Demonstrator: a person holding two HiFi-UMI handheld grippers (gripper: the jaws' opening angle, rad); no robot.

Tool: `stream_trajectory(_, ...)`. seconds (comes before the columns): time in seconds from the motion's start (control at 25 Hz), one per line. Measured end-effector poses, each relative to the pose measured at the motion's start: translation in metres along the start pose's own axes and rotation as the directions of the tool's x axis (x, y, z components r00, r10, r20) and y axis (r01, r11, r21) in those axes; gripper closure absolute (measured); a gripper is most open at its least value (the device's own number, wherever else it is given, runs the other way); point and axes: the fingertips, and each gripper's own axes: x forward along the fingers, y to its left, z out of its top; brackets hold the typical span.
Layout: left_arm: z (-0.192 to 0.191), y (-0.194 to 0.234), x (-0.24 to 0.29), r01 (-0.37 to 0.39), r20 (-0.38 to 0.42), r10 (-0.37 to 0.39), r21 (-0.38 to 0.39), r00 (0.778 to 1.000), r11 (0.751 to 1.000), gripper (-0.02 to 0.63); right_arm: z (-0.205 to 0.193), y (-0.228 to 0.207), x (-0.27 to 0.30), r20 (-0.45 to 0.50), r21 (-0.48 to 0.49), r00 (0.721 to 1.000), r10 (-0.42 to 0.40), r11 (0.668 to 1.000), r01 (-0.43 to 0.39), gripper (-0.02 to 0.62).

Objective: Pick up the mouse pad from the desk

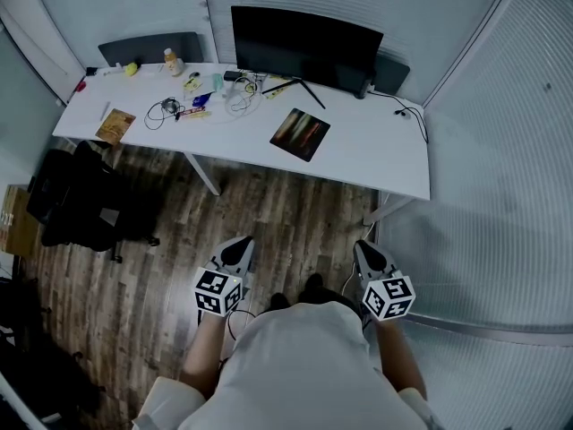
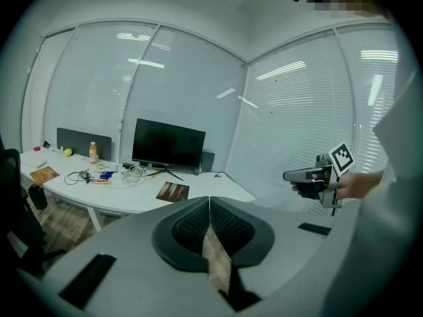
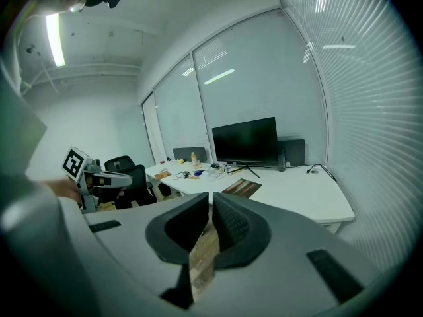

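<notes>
The mouse pad [image 1: 301,133], a dark rectangle with reddish-brown streaks, lies flat on the white desk [image 1: 376,155] in front of the black monitor [image 1: 304,47]. It also shows far off as the mouse pad [image 2: 173,191] in the left gripper view and the mouse pad [image 3: 242,188] in the right gripper view. My left gripper [image 1: 238,253] and right gripper [image 1: 369,256] hang over the wooden floor, well short of the desk. Both are shut with nothing between the jaws. The left gripper [image 2: 209,202] and right gripper [image 3: 211,199] point toward the desk.
The desk's left half carries a bottle [image 1: 173,62], tangled cables [image 1: 240,92], small items and a brown book [image 1: 115,125]. A black office chair [image 1: 76,200] stands left of the desk on the floor. Blinds and glass walls close in the right side and the back.
</notes>
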Motion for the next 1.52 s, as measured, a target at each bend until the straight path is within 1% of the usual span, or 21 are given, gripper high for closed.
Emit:
stream_trajectory(0.28, 0.011, 0.012, 0.022, -0.014, 0.000, 0.014, 0.013, 1.000, 1.000, 0.588, 0.011, -0.017, 0.025, 0.004, 0.003, 1.000, 0.014, 1.000, -0.014, 0.555)
stream_trajectory(0.44, 0.019, 0.020, 0.043, -0.043, -0.001, 0.043, 0.024, 0.999, 0.999, 0.588, 0.018, -0.039, 0.048, 0.000, 0.012, 1.000, 0.031, 0.999, -0.031, 0.555)
stream_trajectory(0.64, 0.036, 0.029, 0.072, -0.073, 0.010, 0.072, 0.018, 0.997, 0.997, 0.588, 0.035, -0.066, 0.078, -0.005, 0.003, 0.998, 0.058, 0.998, -0.058, 0.555)
stream_trajectory(0.92, 0.055, 0.033, 0.119, -0.105, -0.004, 0.105, 0.025, 0.994, 0.994, 0.588, 0.060, -0.101, 0.122, -0.033, -0.008, 0.993, 0.109, 0.994, -0.110, 0.555)
stream_trajectory(1.24, 0.073, 0.036, 0.160, -0.148, 0.001, 0.148, 0.018, 0.989, 0.989, 0.588, 0.075, -0.133, 0.164, -0.060, -0.013, 0.983, 0.173, 0.985, -0.174, 0.555)
stream_trajectory(1.52, 0.076, 0.041, 0.187, -0.197, 0.000, 0.197, -0.021, 0.980, 0.980, 0.588, 0.074, -0.157, 0.194, -0.103, -0.018, 0.969, 0.224, 0.974, -0.227, 0.555)
